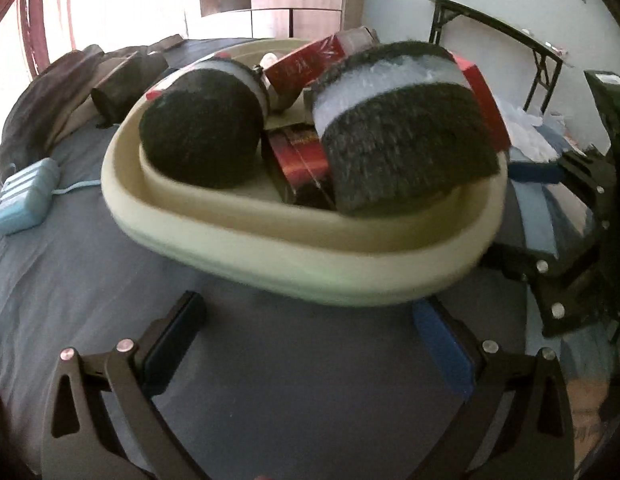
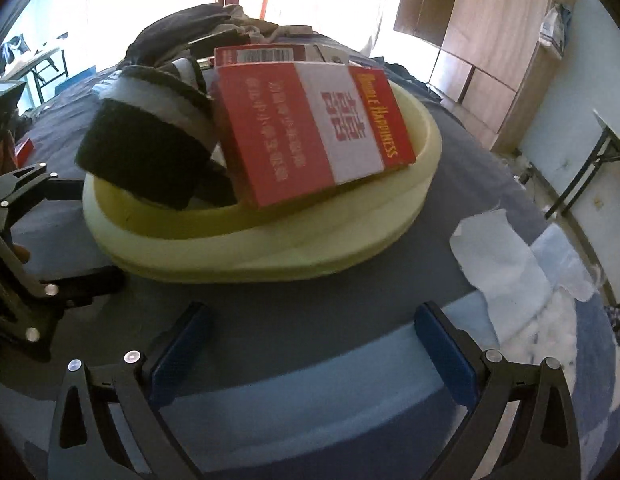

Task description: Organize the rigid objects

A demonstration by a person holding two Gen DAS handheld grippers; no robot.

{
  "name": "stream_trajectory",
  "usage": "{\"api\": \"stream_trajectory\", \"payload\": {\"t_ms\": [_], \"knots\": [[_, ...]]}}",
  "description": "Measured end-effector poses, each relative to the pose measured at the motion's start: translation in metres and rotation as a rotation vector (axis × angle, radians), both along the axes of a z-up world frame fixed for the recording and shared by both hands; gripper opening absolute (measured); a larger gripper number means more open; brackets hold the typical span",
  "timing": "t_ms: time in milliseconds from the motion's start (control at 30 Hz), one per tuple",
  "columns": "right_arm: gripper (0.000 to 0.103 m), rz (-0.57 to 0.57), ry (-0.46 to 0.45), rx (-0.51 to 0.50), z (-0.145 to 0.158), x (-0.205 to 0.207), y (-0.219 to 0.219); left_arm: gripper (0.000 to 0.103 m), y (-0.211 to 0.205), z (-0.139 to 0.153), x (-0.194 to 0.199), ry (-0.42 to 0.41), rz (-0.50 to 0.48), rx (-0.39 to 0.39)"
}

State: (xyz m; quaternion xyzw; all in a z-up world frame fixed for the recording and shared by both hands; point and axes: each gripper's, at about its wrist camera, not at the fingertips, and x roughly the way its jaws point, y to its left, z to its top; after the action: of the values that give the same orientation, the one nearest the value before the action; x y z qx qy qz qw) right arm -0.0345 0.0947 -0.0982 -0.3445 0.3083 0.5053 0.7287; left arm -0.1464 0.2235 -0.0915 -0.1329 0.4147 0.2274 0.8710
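Observation:
A cream oval basin (image 1: 310, 276) sits on the blue bedsheet. In it lie two dark scouring sponges with white middles (image 1: 202, 136) (image 1: 406, 136), a dark red box (image 1: 306, 160) and a red carton (image 1: 306, 64). The right wrist view shows the basin (image 2: 270, 252), a sponge (image 2: 150, 152) and the red "Double Happiness" carton (image 2: 314, 128) leaning on its rim. My left gripper (image 1: 310, 344) is open and empty, just short of the basin's near rim. My right gripper (image 2: 314, 348) is open and empty, also short of the basin.
A light blue power strip (image 1: 26, 196) lies at the left. Dark clothes (image 1: 70, 92) are piled behind the basin. White plastic and paper (image 2: 506, 268) lie at the right. A folding table (image 1: 506, 36) stands by the wall. The other gripper (image 2: 18, 248) shows at the left edge.

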Motion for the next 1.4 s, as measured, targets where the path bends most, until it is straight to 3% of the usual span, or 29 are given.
{"api": "stream_trajectory", "payload": {"t_ms": [167,1400], "knots": [[0.103,-0.004,-0.017,-0.012,-0.002,0.001,0.002,0.103,0.009,-0.003,0.017,0.014,0.014,0.006],[0.103,-0.004,0.001,0.001,0.006,0.003,-0.01,0.103,0.019,-0.005,0.01,0.007,0.011,-0.002]]}}
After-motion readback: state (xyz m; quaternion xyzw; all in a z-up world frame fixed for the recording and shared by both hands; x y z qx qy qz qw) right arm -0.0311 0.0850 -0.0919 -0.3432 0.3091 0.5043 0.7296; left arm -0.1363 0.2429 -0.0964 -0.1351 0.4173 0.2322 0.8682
